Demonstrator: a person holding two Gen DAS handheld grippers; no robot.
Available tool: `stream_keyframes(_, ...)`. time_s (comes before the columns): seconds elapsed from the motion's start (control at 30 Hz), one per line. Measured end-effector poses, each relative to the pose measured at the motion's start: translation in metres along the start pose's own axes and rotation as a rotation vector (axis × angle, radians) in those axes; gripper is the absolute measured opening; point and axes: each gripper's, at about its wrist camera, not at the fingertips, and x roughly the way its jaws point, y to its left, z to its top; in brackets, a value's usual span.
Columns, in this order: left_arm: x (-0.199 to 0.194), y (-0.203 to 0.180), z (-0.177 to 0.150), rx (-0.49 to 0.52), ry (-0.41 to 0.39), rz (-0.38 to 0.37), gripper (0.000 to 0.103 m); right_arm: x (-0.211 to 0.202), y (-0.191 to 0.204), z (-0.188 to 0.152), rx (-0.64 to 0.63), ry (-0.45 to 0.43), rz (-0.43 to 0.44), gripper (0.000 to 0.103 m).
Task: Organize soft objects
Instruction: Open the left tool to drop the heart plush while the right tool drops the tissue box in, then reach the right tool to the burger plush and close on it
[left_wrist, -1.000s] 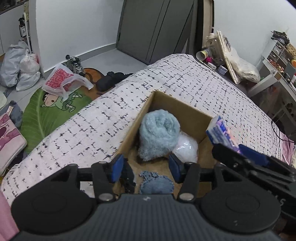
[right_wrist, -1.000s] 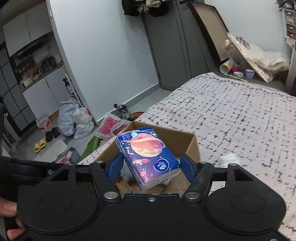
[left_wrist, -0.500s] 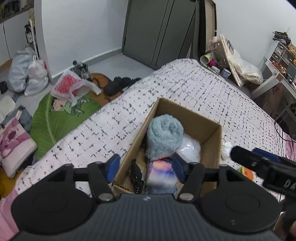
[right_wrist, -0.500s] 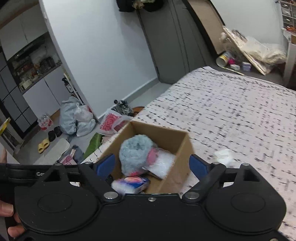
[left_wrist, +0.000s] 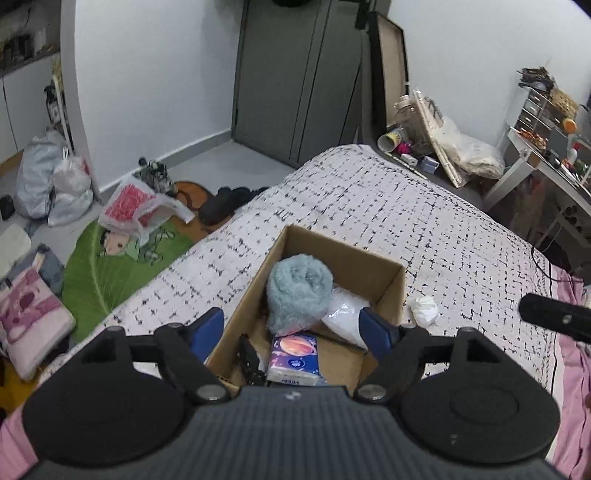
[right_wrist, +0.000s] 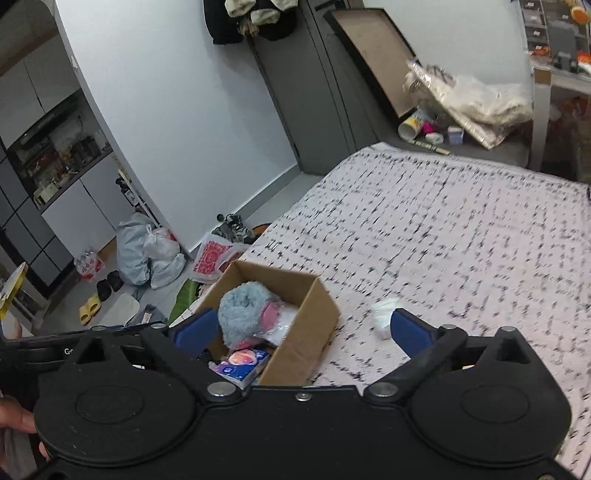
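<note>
Open brown cardboard box sits on the white bedspread with black dash pattern; everything below is relative to that box.

Inside the box: fluffy grey-blue rolled plush at the middle, pink patch on it visible from the right wrist view. Clear plastic bag of white stuffing touching the plush, against the box's right wall. Purple tissue pack with a planet print lies flat on the box floor at the near end, just in front of the plush. Dark object beside the pack along the left wall, too dim to identify.

Outside the box: small crumpled white wad on the bedspread just beside the right wall, not touching it.

Left gripper above the box's near end, jaws have just been opening, spread wide, nothing gripped. Right gripper over the box's near right corner, jaws have just been opening, fully wide, empty; tissue pack lies loose below.
</note>
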Motion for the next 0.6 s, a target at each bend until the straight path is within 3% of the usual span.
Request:
stream_keyframes(0.23, -0.017, -0.016, -0.001, -0.007, -0.068, -0.027, 0.092, -0.019, -0.015, 0.003, -0.002, -0.001, -0.013, 0.103)
stream_keyframes(0.47, -0.026, -0.024, -0.004, -0.074, -0.073, -0.080, 0.095, -0.039, -0.030, 0.005, -0.009, -0.038, -0.016, 0.103)
stream_keyframes(0.6, -0.028, -0.034, -0.005, -0.078, -0.076, -0.074, 0.095, -0.050, -0.042, 0.006, 0.019, -0.061, -0.029, 0.103)
